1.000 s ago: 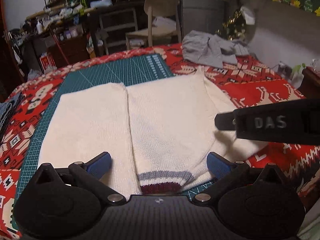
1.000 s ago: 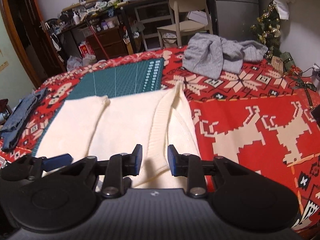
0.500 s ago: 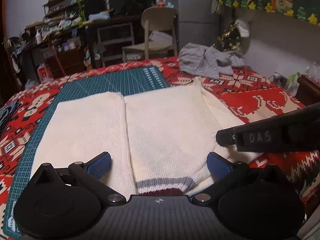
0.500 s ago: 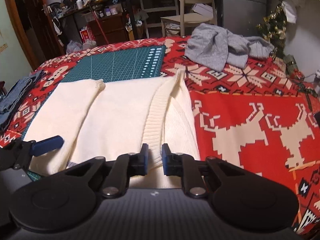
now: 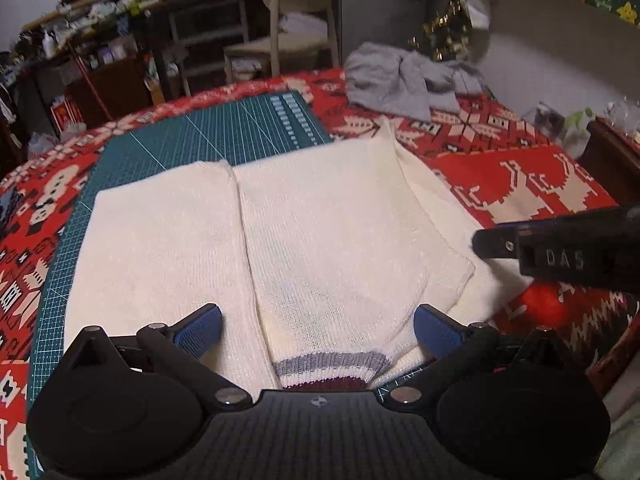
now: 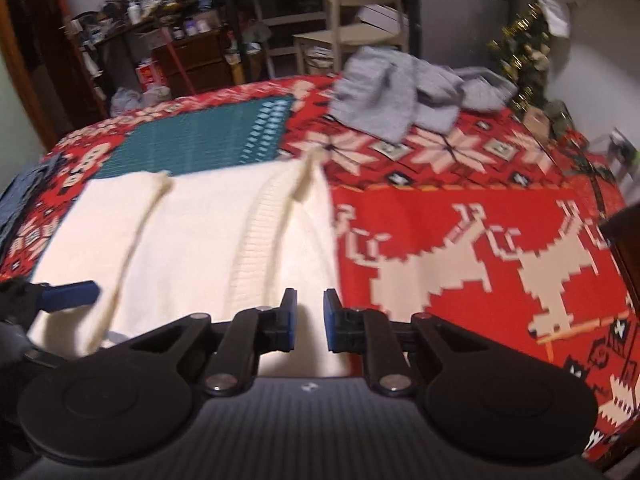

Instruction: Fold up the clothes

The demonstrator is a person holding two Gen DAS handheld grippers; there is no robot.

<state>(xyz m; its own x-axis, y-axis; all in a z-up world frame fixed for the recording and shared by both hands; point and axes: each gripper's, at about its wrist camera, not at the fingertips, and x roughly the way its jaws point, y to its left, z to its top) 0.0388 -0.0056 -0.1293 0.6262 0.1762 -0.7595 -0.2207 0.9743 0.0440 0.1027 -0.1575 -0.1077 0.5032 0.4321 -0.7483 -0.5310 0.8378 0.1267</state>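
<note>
Cream knit sweater: spread flat on the table, partly on the green cutting mat, partly on the red patterned tablecloth. Body folded lengthwise, two panels side by side with a seam-like fold line running away from the camera. Striped cuff, grey and maroon bands, at the near edge, just ahead of the left tool's body. Ribbed edge visible in the right wrist view, running along the right-hand panel toward a raised point at the far end.

Left gripper: spread wide, blue fingertips well apart, one on either side of the striped cuff, over the sweater's near edge. Nothing between the pads; contact with the fabric not discernible.

Right gripper: narrow gap between the blue pads, cream fabric visible through the gap and beneath. Whether fabric is pinched: cannot tell, view blurred. Seen from the left wrist view as a black bar marked "DAS" at the sweater's right edge.

Grey garment: crumpled heap at the far side of the tablecloth, apart from the sweater.

Dark blue cloth: at the far left table edge, mostly cut off.

Pale chair: beyond the table, beside cluttered dark shelving.

Small decorated tree: against the wall at the far right, behind the grey garment.
</note>
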